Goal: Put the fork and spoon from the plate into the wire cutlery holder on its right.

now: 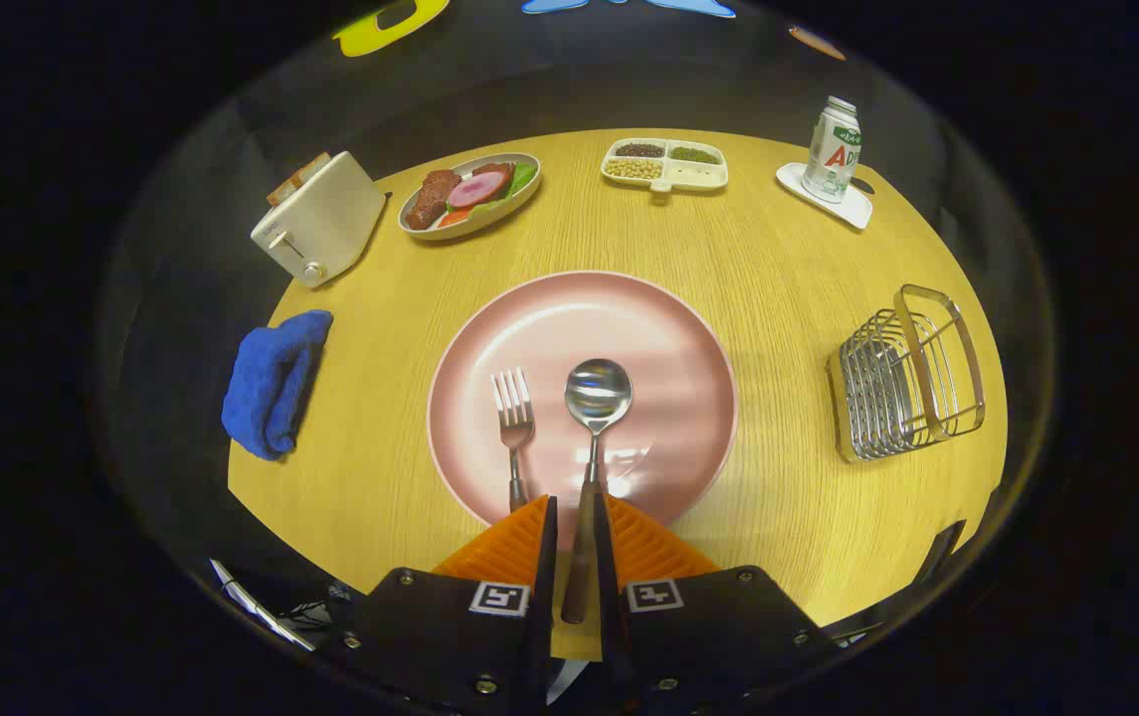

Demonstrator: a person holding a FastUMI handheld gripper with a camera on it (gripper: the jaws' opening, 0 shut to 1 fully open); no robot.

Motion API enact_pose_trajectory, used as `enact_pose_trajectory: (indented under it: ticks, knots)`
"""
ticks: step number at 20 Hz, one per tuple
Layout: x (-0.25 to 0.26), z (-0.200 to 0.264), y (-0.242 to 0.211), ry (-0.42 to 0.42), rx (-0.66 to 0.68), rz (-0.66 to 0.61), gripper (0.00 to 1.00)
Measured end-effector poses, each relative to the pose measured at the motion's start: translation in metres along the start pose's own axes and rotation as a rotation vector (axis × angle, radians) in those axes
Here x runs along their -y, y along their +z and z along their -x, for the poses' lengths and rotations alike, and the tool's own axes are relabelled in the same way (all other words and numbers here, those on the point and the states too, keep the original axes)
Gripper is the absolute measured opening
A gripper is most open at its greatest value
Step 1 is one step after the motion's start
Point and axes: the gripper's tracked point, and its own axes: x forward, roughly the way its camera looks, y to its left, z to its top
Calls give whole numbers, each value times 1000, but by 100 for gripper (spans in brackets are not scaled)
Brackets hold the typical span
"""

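Observation:
A pink plate (673, 333) lies in the middle of the round wooden table (778, 268). On it rest a metal fork (512, 416) and, to its right, a metal spoon (598, 393). The spoon's dark handle runs back between my fingers, and my gripper (574, 505) is shut on it at the plate's near rim. The fork's handle end disappears under my left finger (514, 542). The wire cutlery holder (912, 373) stands on the table to the right of the plate, apart from it, with nothing showing inside.
Beyond the plate stand a white toaster (318, 219), an oval dish of food (470, 194), a divided dish of beans (665, 164) and a bottle (833, 149) on a white coaster. A blue cloth (271, 383) lies at the table's left edge.

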Motion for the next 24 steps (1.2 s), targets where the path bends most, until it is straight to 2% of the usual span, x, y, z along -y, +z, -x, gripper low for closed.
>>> enact_pose_trajectory:
  ticks: [10, 12, 14, 24]
  knots:
    - [-2, -2, 3, 4, 17, 18, 22]
    - [-1, -2, 2, -2, 19, 24, 30]
    - [0, -4, 2, -7, 18, 25, 32]
    - [5, -20, -1, -36, -20, 23, 32]
